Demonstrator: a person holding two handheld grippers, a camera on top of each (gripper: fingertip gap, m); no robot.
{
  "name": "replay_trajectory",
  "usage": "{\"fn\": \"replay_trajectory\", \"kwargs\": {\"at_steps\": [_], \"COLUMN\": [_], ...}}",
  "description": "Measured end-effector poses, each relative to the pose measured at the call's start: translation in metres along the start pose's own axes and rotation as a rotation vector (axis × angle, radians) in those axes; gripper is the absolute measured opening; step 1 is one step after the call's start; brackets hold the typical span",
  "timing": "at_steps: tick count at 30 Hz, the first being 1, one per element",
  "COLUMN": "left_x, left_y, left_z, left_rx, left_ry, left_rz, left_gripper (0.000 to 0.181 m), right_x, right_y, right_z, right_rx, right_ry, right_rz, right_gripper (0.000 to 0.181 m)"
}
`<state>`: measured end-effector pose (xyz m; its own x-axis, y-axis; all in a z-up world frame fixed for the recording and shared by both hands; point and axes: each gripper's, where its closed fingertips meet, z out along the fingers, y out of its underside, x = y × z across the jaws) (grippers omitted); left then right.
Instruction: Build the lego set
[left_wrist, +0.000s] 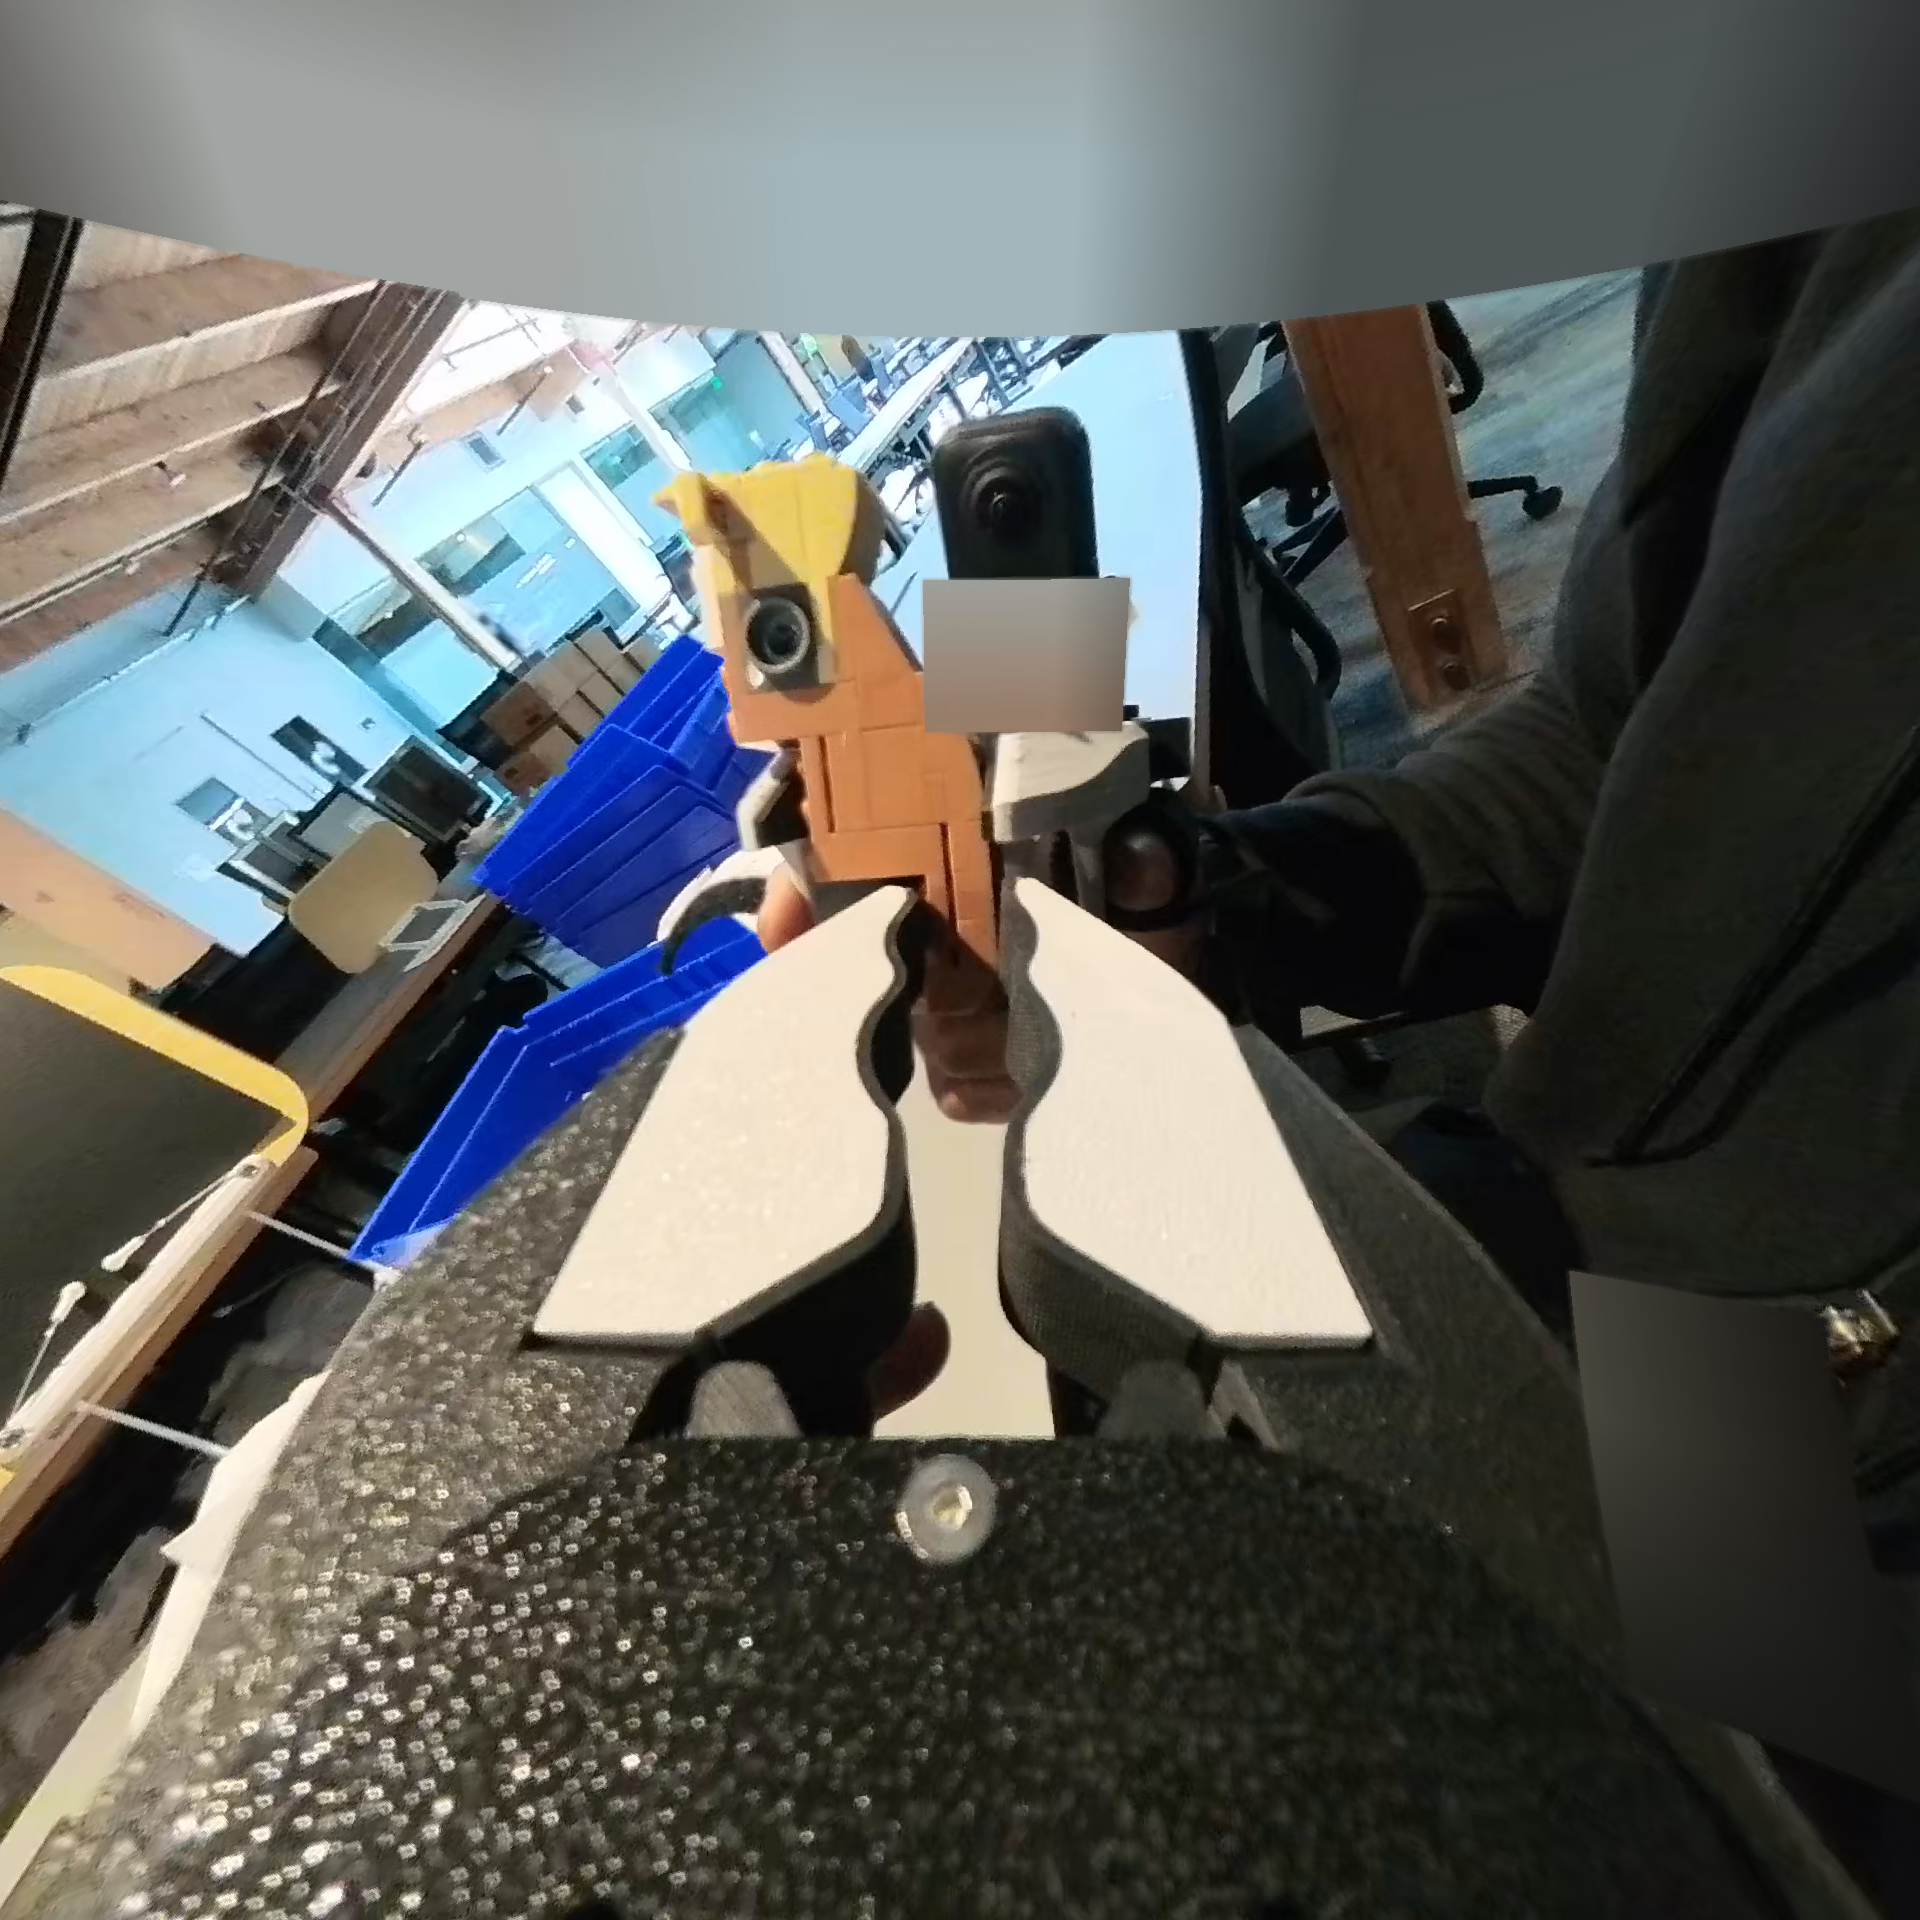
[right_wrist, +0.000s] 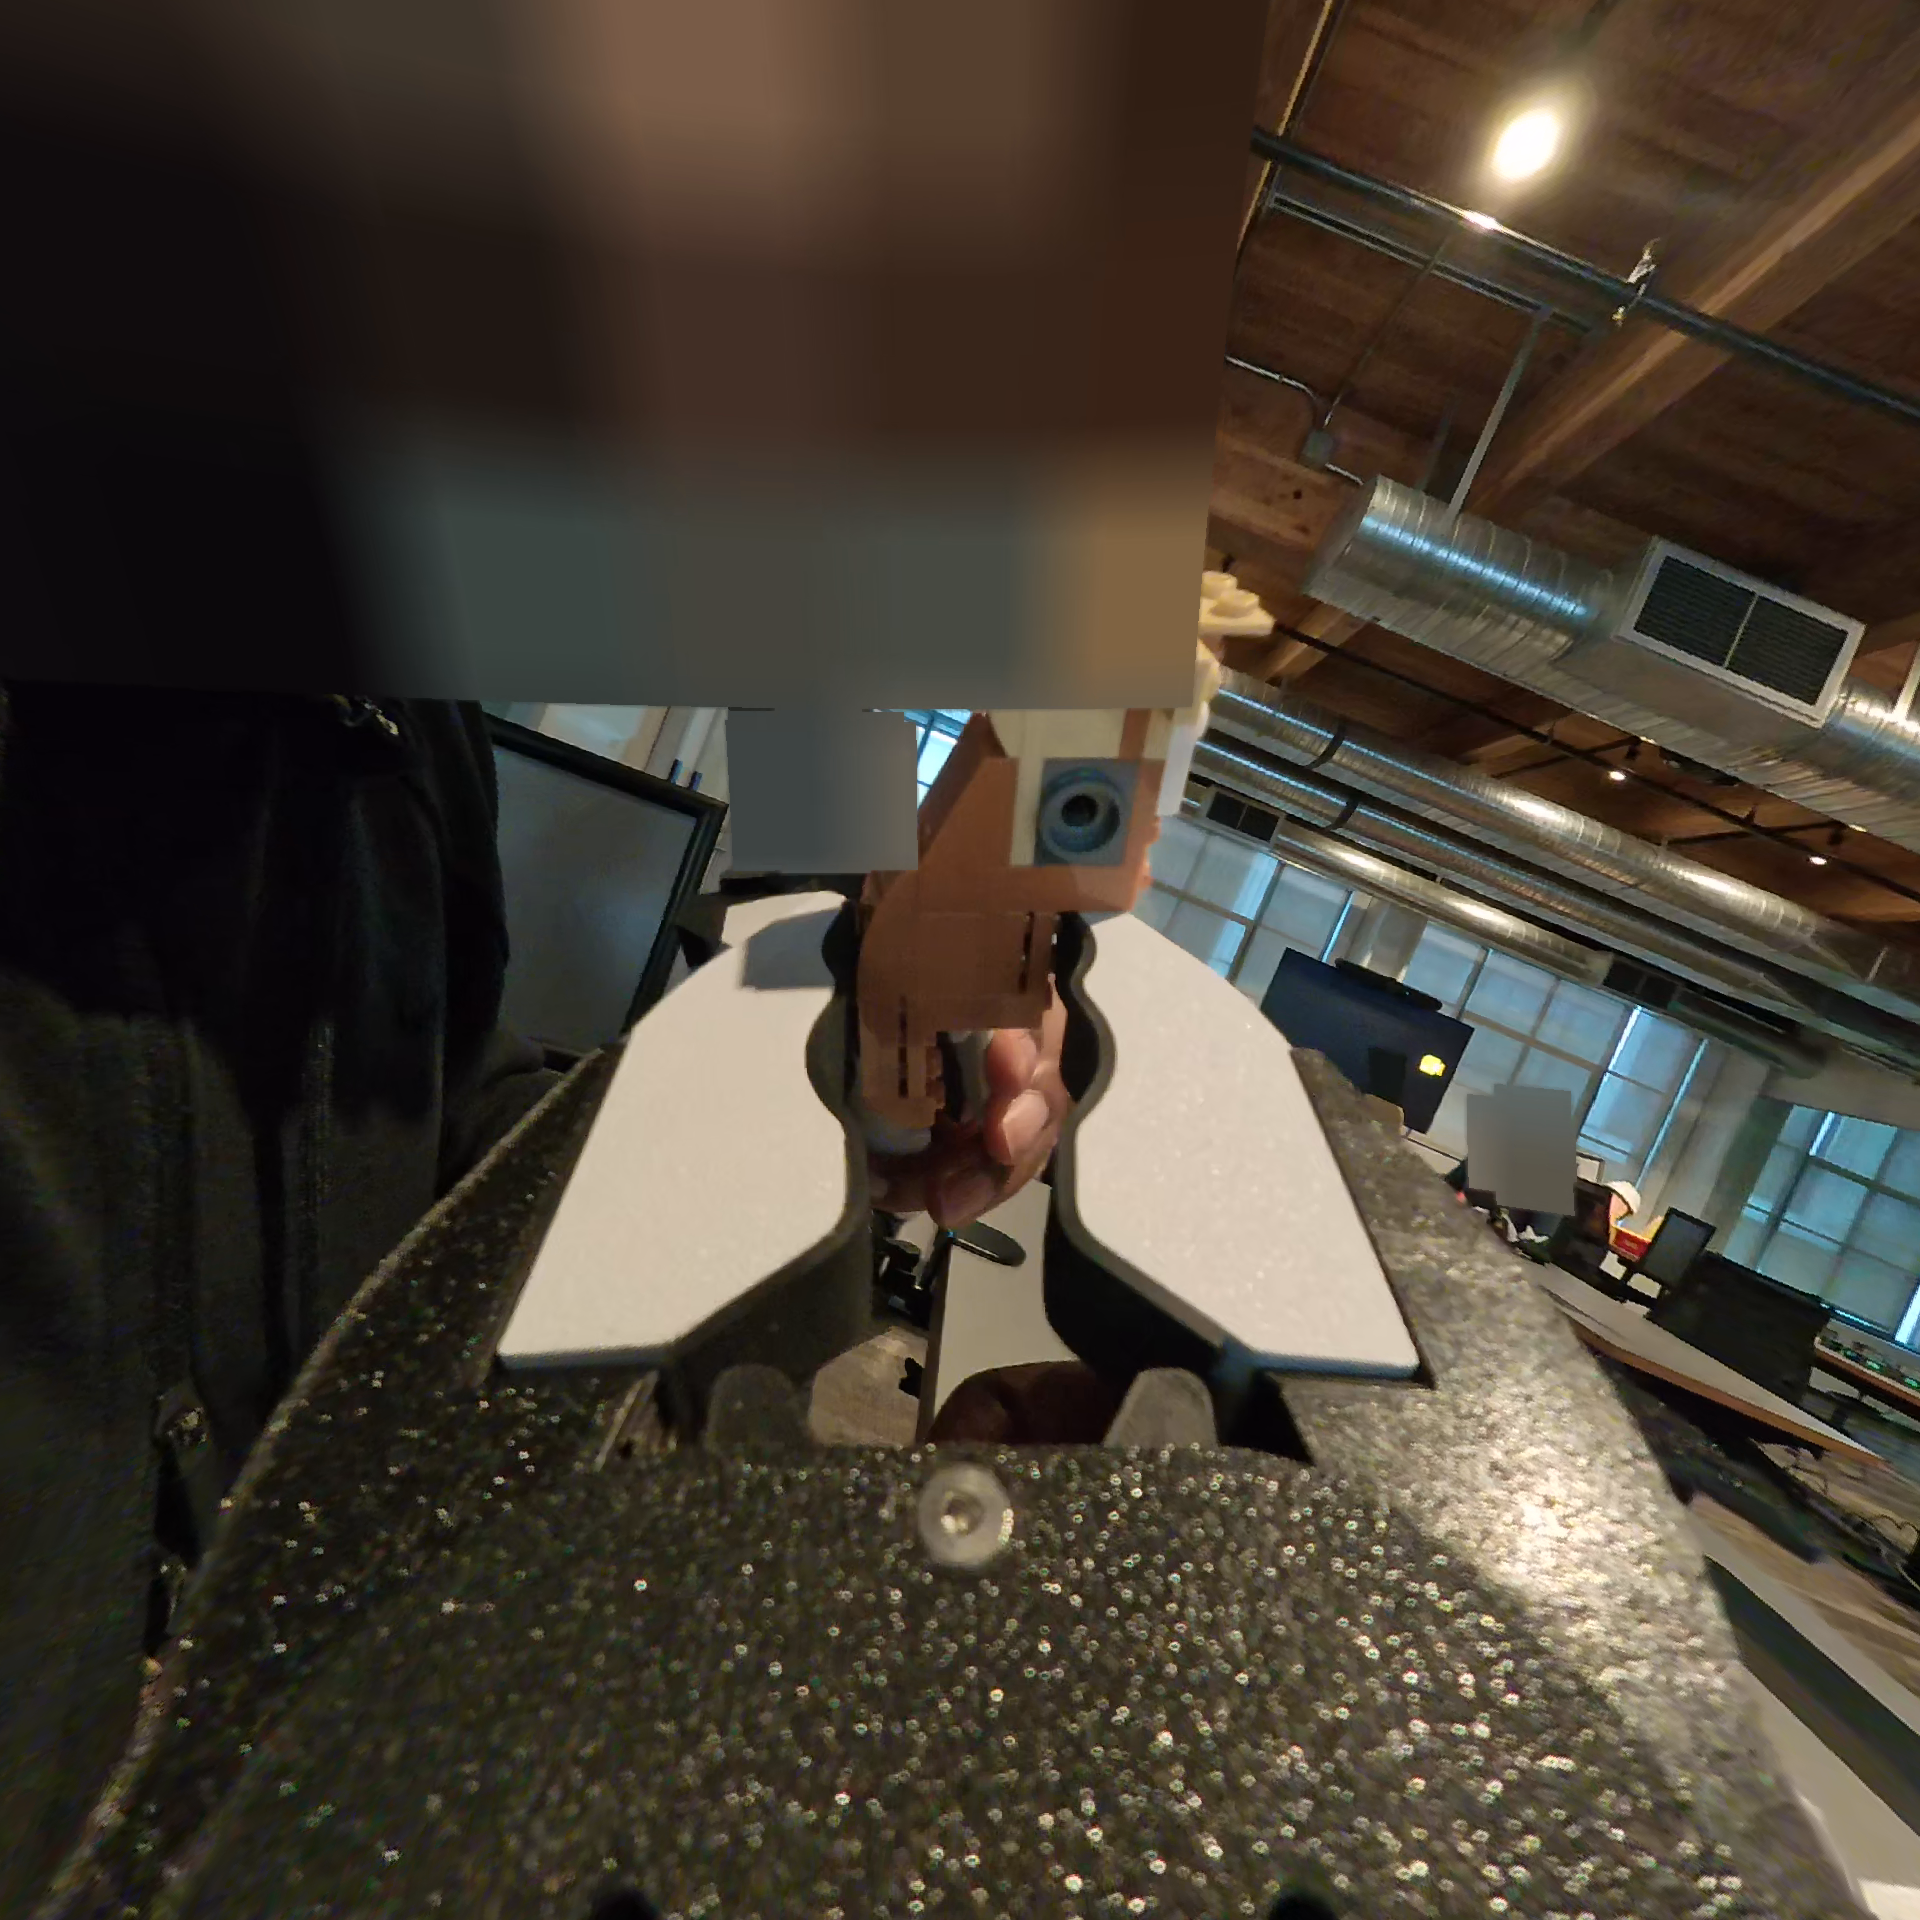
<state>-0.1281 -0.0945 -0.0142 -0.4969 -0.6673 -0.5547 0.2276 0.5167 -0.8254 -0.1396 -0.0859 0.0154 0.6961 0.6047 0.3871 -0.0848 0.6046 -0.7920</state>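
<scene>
A lego figure (left_wrist: 873, 748) with an orange-brown body, a yellow top and a grey round piece on its side is held up in the air between both grippers. My left gripper (left_wrist: 961, 920) is shut on its lower leg. In the right wrist view the same figure (right_wrist: 997, 883) sits between the tips of my right gripper (right_wrist: 956, 977), which is shut on its body. The right gripper also shows in the left wrist view (left_wrist: 1060, 790) behind the figure, with its black camera (left_wrist: 1013, 499) above. A blur patch hides the figure's top in the right wrist view.
A stack of blue bins (left_wrist: 623, 821) stands at the left behind the figure. A person in a dark jacket (left_wrist: 1714, 831) fills the right side. A wooden table edge (left_wrist: 156, 1351) runs at the lower left. Ceiling ducts (right_wrist: 1558, 603) are overhead.
</scene>
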Motion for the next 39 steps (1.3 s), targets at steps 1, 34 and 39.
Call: {"fn": "replay_trajectory", "kwargs": {"at_steps": [1, 34, 39], "left_x": [0.001, 0.005, -0.006], "left_y": [0.0, 0.031, 0.042], "left_z": [0.0, 0.007, 0.001], "left_rx": [0.002, 0.047, -0.059], "left_ry": [0.006, -0.074, -0.198], "left_rz": [0.0, 0.241, 0.519], "left_gripper": [0.013, 0.012, 0.012], "right_x": [0.0, 0.001, -0.005], "right_y": [0.001, 0.03, 0.059], "right_z": [0.001, -0.023, -0.051], "right_rx": [0.0, -0.284, -0.446], "right_ry": [-0.001, 0.014, -0.013], "right_rz": [-0.002, -0.097, 0.115], "right_gripper": [0.036, 0.051, 0.059]}}
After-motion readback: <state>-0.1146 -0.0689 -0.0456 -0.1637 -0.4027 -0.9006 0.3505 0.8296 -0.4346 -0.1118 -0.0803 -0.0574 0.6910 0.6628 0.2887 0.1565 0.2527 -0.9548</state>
